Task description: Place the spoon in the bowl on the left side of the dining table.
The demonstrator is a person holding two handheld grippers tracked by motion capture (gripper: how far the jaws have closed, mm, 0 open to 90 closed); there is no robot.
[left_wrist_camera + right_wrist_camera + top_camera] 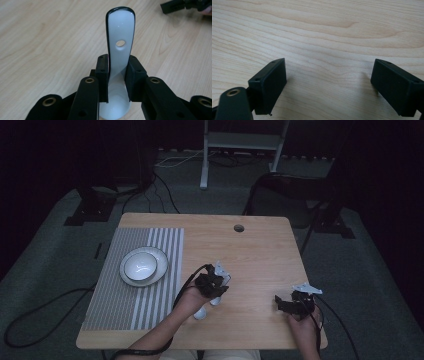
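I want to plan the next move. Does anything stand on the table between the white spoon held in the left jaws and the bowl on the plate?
Nothing visible does. The white ceramic spoon is clamped in the left gripper; only bare wooden table and striped grey mat lie between it and the white bowl.

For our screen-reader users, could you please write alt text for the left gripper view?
The left gripper is shut on a white ceramic spoon, whose handle, pierced by a small hole, stands up between its black pads. Behind lies a light wooden table, with the other gripper at the top right corner.
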